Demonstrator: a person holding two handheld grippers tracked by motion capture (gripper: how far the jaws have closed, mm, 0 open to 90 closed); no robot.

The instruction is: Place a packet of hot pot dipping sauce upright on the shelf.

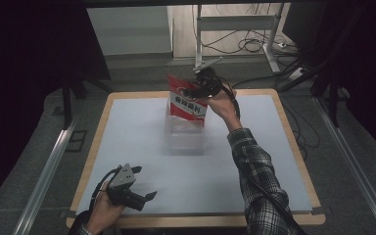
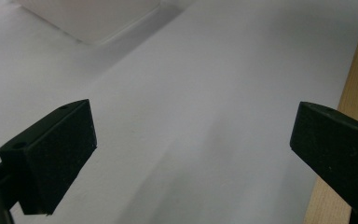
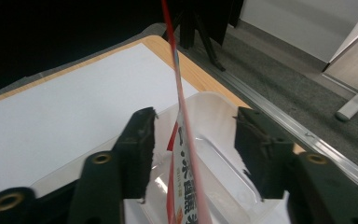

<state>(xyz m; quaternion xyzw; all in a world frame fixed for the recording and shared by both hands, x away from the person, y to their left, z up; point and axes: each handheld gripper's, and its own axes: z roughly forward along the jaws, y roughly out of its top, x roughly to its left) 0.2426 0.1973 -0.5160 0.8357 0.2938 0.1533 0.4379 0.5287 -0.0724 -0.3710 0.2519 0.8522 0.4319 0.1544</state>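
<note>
Standing on edge in a clear plastic tub (image 1: 186,134) toward the table's (image 1: 127,147) far edge, a red-and-white snack pouch (image 1: 188,101) rises between the jaws of my right gripper (image 1: 199,90); the jaws stand apart with daylight on both sides of the pouch (image 3: 182,140), neither pad pressing it. My left gripper (image 1: 144,182) rests low over the white mat near the table's near left corner, its jaws spread wide with nothing between them, the tub (image 2: 91,18) well beyond.
</note>
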